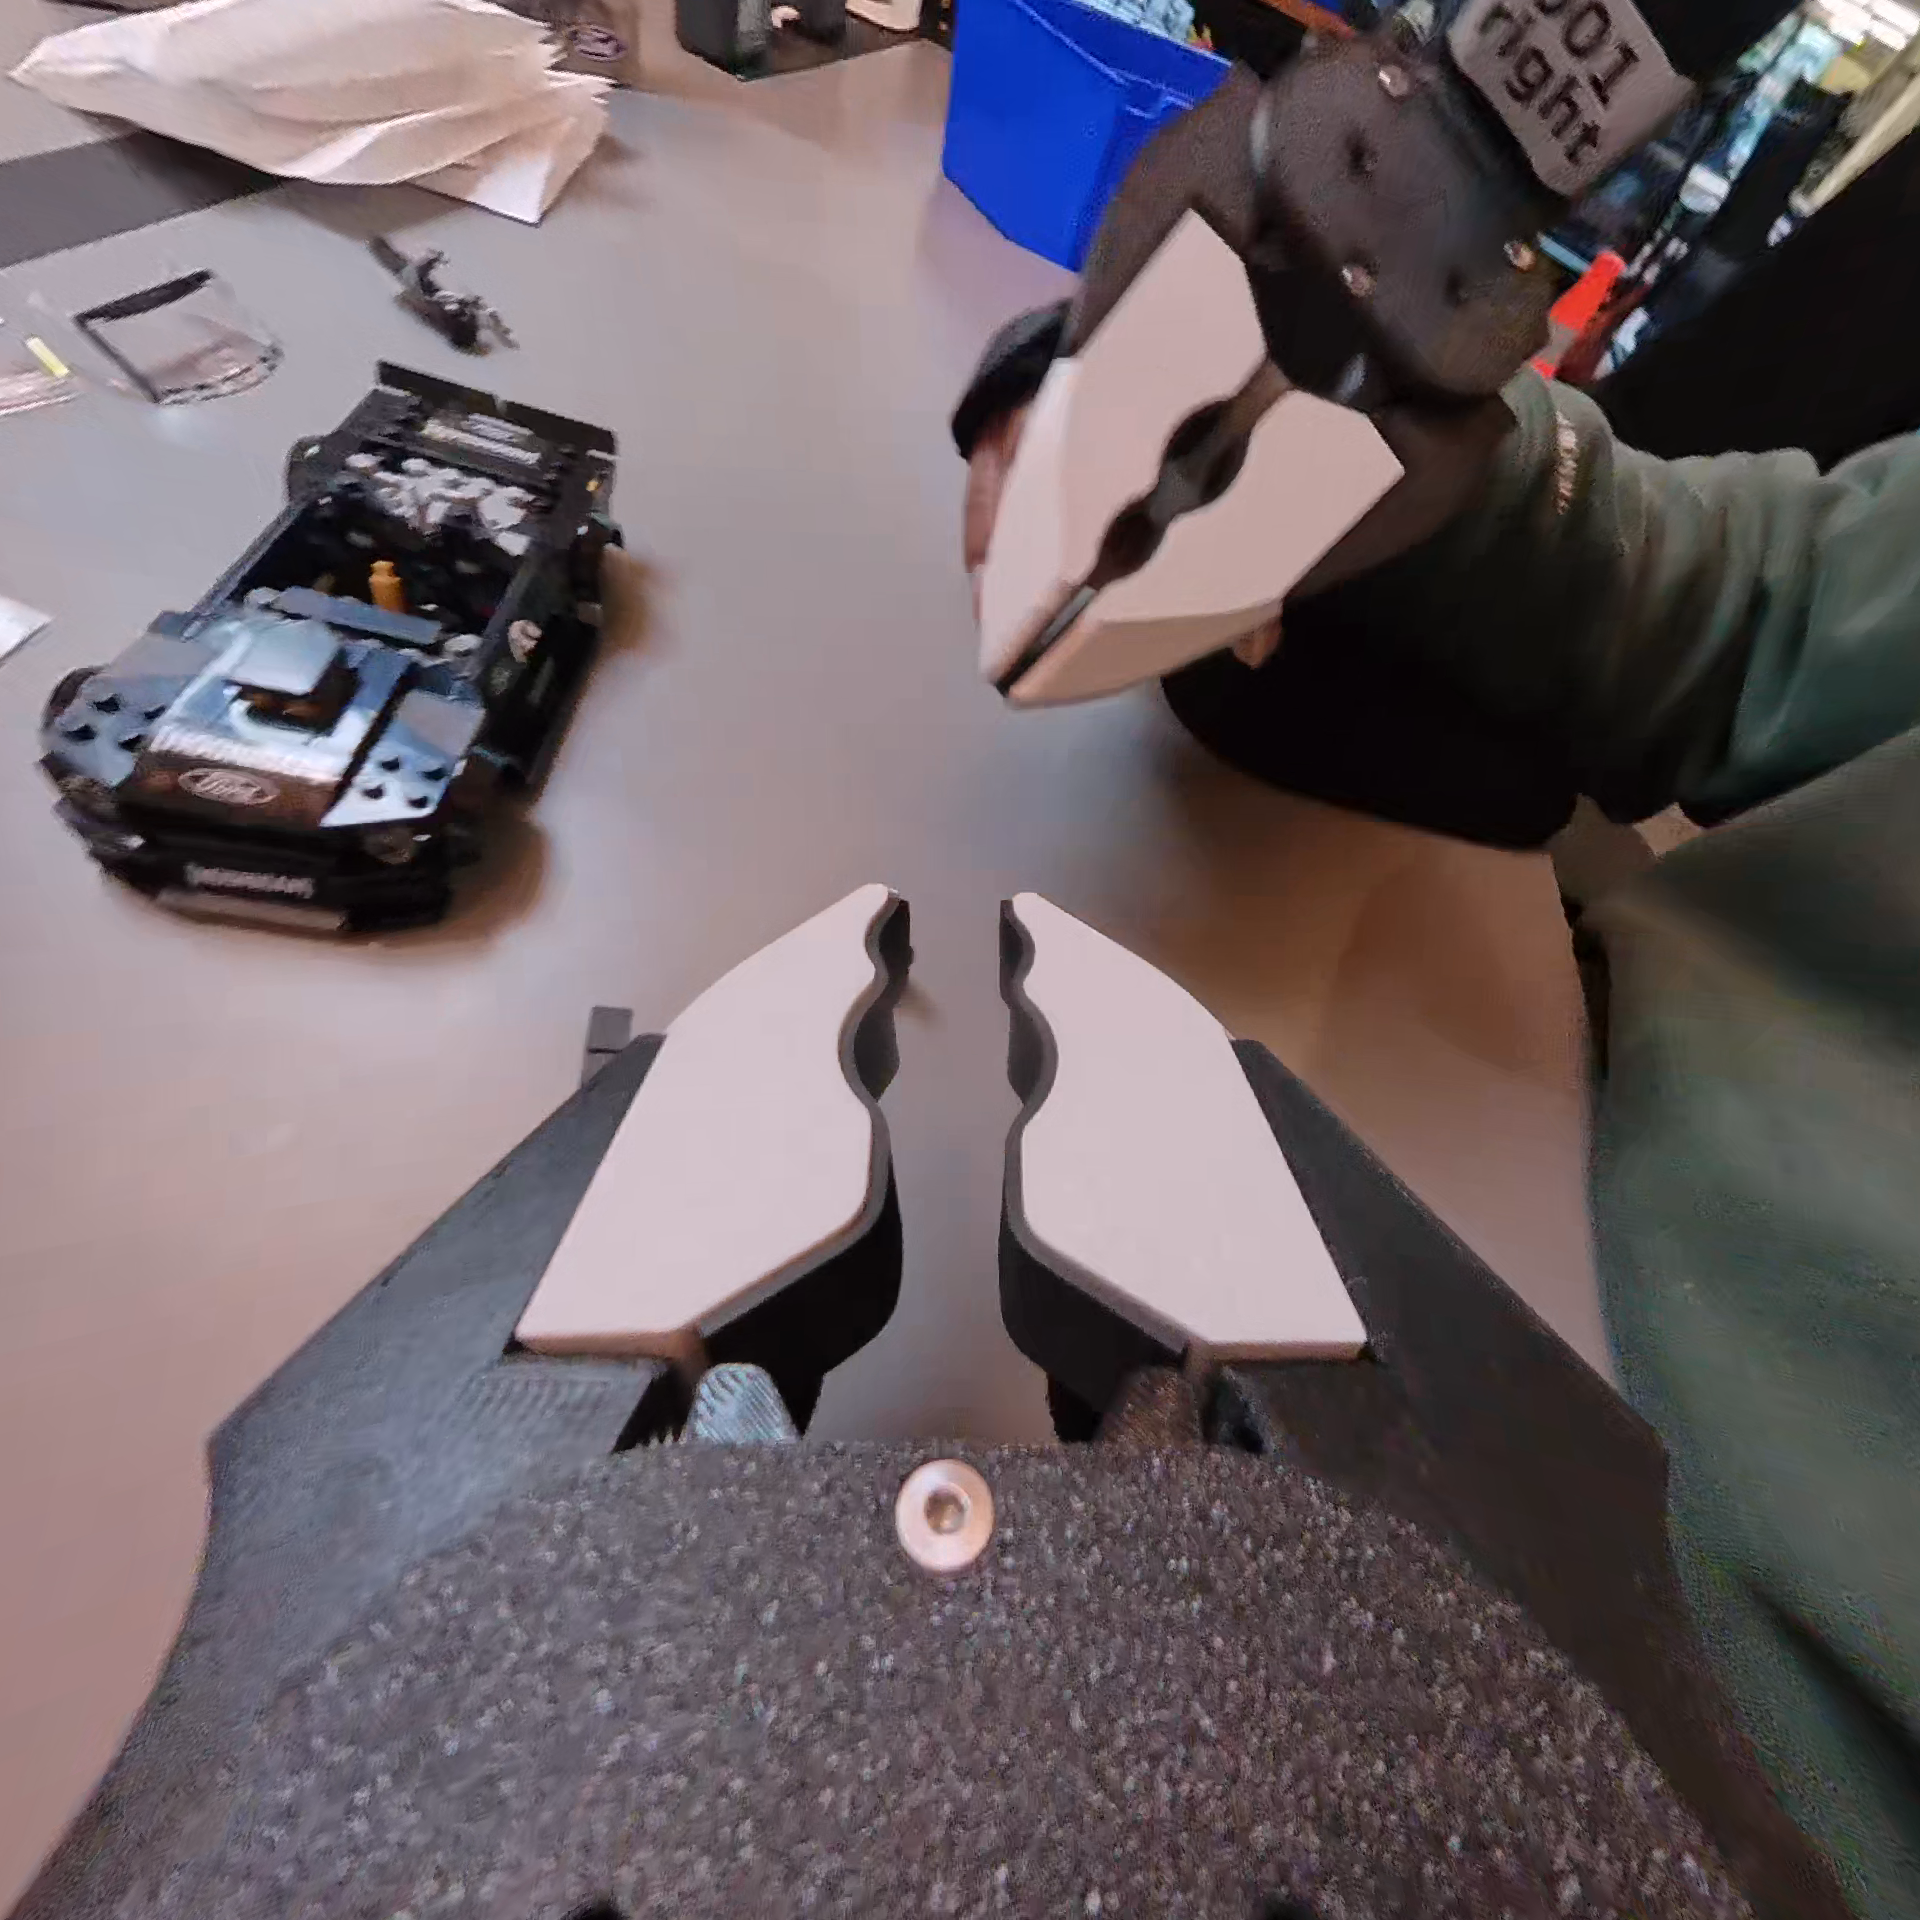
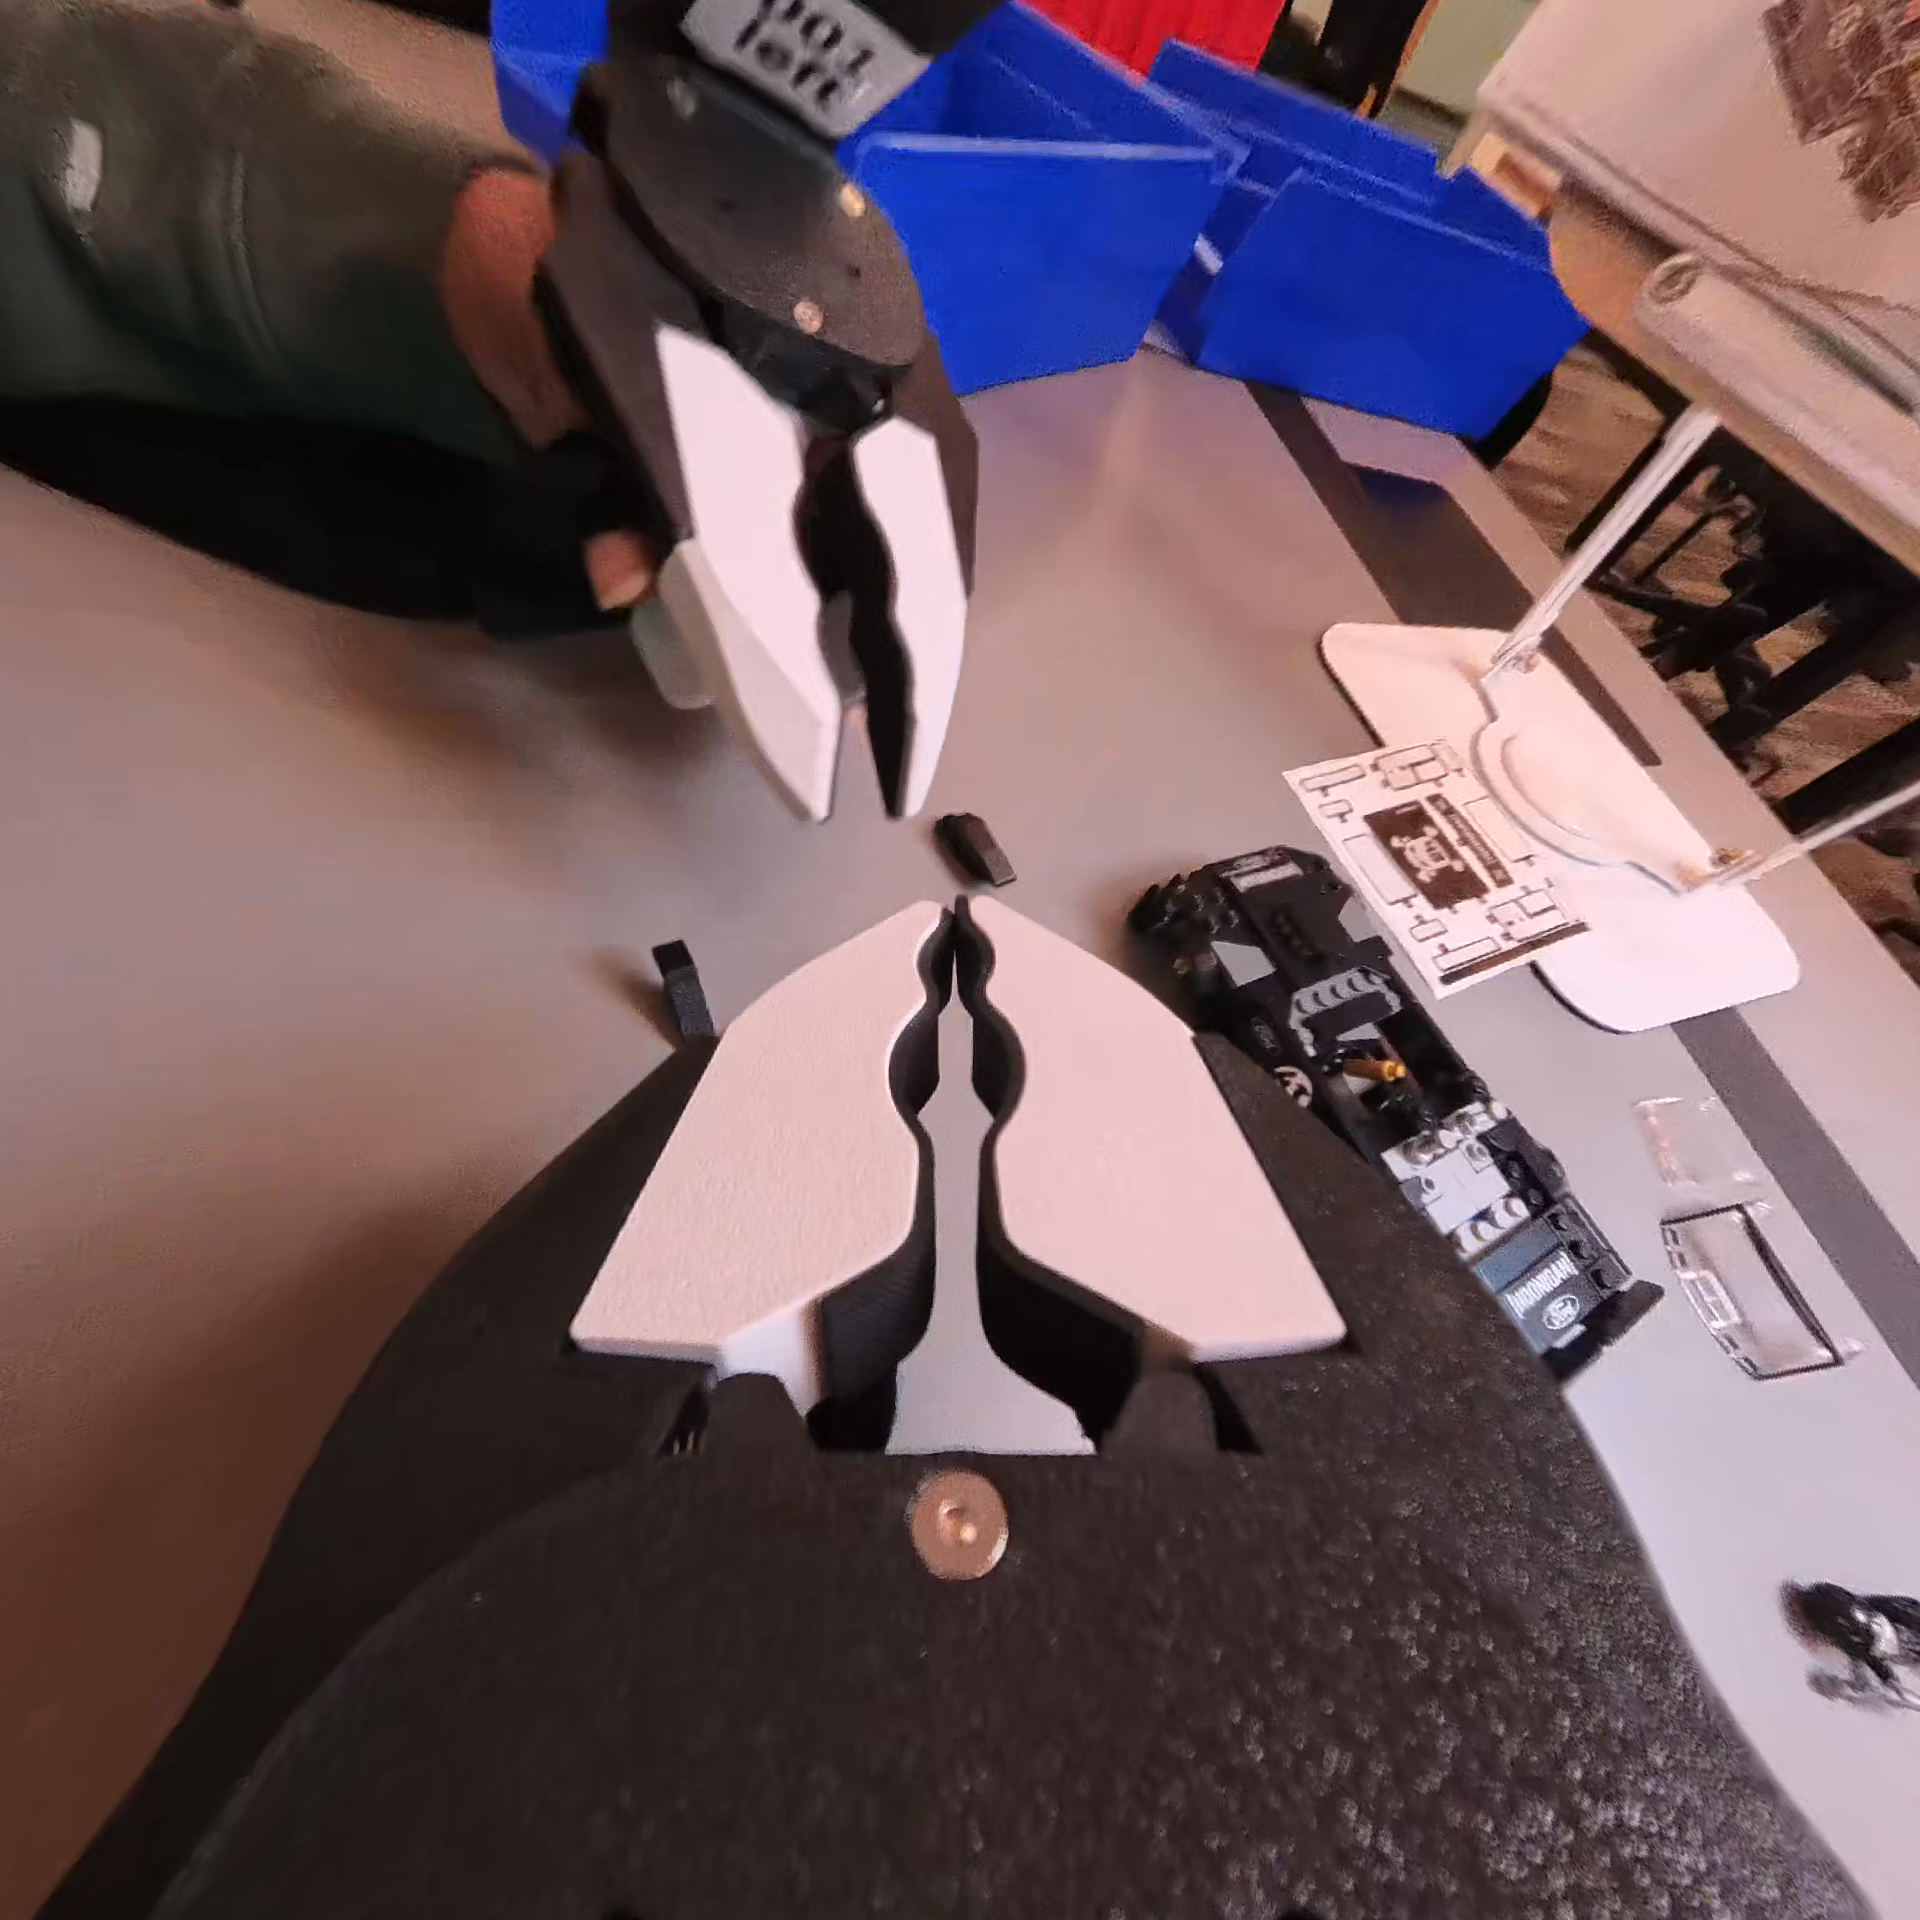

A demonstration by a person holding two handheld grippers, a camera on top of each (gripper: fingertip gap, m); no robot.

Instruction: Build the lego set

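A mostly built black Lego car (image 1: 332,665) stands on the grey table (image 1: 779,436), to the left of both grippers. In the right wrist view the car (image 2: 1382,1081) lies just right of my fingers. My right gripper (image 2: 961,912) is shut. A small black brick (image 2: 977,852) sticks out past its tips and looks pinched there. It also shows in the left wrist view (image 1: 1013,681), raised above the table. My left gripper (image 1: 954,920) is open and empty. Its tips hover just above and left of the brick in the right wrist view (image 2: 868,810).
Blue bins (image 2: 1039,239) stand at the table's far side. A sticker sheet (image 2: 1434,873) lies on a white stand base (image 2: 1662,956). Clear plastic bags (image 1: 177,338) and a small black sub-assembly (image 1: 447,301) lie behind the car. A white paper bag (image 1: 312,94) lies farther back. Tip to tip, the grippers are about 4 centimetres apart. From either gripper's tips it is about 15 centimetres to the car (image 2: 1382,1081). It is also in sight in the left wrist view (image 1: 396,594).
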